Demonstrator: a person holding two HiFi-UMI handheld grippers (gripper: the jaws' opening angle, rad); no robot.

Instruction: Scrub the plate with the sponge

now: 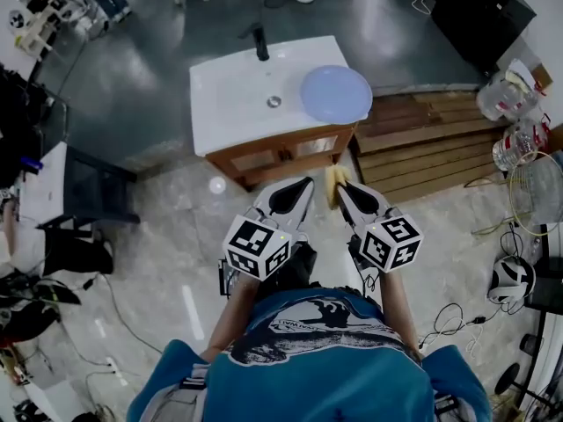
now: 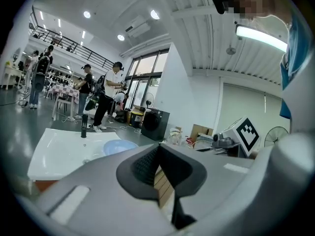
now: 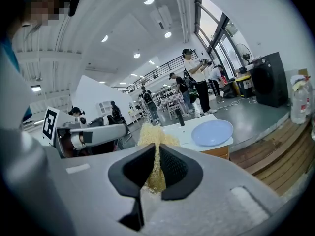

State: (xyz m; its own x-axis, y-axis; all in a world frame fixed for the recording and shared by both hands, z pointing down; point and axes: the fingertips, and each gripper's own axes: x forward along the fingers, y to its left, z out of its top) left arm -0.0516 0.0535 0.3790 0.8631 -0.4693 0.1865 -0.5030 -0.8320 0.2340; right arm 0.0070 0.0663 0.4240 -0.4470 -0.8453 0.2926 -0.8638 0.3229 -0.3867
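The left gripper [image 2: 158, 147] had its fingers shut tight, with nothing between them. The right gripper [image 3: 156, 149] had its fingers closed on the yellow sponge [image 3: 151, 132]. The blue plate [image 1: 336, 94] lay on the white table [image 1: 224, 104], far from both grippers.

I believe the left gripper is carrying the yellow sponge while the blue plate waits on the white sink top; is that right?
No: the right gripper carries the yellow sponge, as the right gripper view shows; the left gripper is shut and empty. The blue plate does wait on the white sink top.
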